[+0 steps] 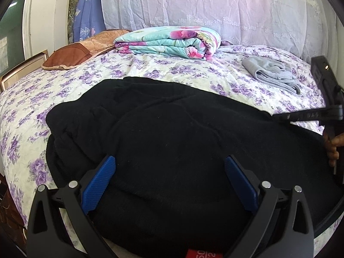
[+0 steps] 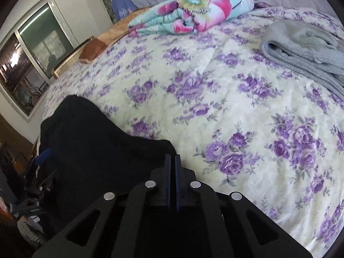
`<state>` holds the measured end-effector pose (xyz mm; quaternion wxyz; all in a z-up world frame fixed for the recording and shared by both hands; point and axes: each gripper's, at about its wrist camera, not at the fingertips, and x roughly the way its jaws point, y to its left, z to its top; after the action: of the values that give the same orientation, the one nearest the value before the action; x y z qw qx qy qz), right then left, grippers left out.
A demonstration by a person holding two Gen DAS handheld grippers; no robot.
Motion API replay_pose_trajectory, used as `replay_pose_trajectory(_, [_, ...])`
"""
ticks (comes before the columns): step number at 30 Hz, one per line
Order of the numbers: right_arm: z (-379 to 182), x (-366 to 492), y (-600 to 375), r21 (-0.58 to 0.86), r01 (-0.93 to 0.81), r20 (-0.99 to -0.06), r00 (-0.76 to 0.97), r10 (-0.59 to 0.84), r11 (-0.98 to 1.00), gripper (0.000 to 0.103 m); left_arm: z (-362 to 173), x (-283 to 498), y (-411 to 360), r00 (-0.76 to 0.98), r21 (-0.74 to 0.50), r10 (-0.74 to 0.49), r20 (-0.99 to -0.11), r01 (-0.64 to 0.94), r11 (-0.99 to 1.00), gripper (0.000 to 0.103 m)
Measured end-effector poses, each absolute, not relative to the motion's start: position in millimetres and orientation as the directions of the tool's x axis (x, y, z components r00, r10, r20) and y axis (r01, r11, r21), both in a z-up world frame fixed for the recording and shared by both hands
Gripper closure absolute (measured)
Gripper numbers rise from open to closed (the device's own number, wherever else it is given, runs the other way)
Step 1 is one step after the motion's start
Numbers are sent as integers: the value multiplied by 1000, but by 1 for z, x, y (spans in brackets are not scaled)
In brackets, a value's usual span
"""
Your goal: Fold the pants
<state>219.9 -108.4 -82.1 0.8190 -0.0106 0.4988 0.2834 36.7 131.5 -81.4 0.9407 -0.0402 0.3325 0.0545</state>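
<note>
The right claw (image 2: 172, 158) tilts down, pinched closed, seemingly on the black pants' (image 1: 172, 142) edge. The left claw (image 1: 169, 167) gapes open over them; only its view shows a hand (image 1: 332, 148).

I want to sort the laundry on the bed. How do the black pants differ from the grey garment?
The black pants lie spread out at the near edge of the bed; the grey garment lies farther back. The pants cover far more of the bedspread; the grey garment is a small folded bundle. Both are soft cloth resting on the bedspread.
</note>
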Motion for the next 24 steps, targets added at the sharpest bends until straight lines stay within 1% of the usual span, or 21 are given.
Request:
replay_pose_trajectory(2, [-77,215,-110,261,-468,-814,364,453,844,98,-82,37,132,773,-39,76,-630,-130,991,5])
replay_pose_trajectory(3, [-70,210,-112,268,-464,-798,384,465,844,96,-82,37,132,773,-40,76,-630,-130,991,5])
replay_pose_trajectory(4, [-60,202,-115,269,-465,-777,413,475,843,96,-82,37,132,773,-40,76,-630,-129,991,5])
replay_pose_trajectory(6, [-44,186,-114,264,-496,-750,434,499,827,96,-82,37,132,773,-39,77,-630,-130,991,5])
replay_pose_trajectory(7, [-40,175,-110,270,-522,-747,416,518,809,96,-82,37,132,772,-38,77,-630,-130,991,5])
replay_pose_trajectory(10, [-54,147,-98,313,-557,-782,309,542,769,96,-82,37,132,773,-38,77,-630,-130,991,5])
replay_pose_trajectory(12, [-79,130,-89,300,-565,-832,238,500,768,95,-81,37,132,773,-38,76,-630,-129,991,5])
replay_pose_trajectory(14, [-82,121,-91,287,-564,-821,272,502,774,95,-82,37,132,773,-35,79,-630,-129,991,5])
replay_pose_trajectory(15, [-77,119,-96,303,-543,-812,282,511,783,93,-82,37,133,772,-36,78,-630,-130,991,5])
replay_pose_trajectory(17, [-54,107,-111,355,-519,-752,335,567,778,88,-82,36,133,772,-39,76,-631,-129,991,5])
replay_pose_trajectory(18, [-43,98,-120,363,-520,-725,364,585,773,76,-82,35,133,773,-38,77,-630,-130,991,5])
replay_pose_trajectory(19, [-31,86,-129,360,-519,-699,400,593,775,59,-82,34,134,773,-37,79,-629,-131,991,5])
replay_pose_trajectory(20, [-19,71,-143,351,-510,-669,450,591,786,53,-82,34,135,774,-36,82,-628,-135,990,5])
replay_pose_trajectory(21, [-11,56,-157,340,-497,-645,494,583,798,49,-81,32,135,776,-34,89,-625,-141,989,5])
replay_pose_trajectory(24, [7,7,-219,365,-391,-580,614,536,845,48,-79,28,133,773,-13,113,-624,-154,988,5])
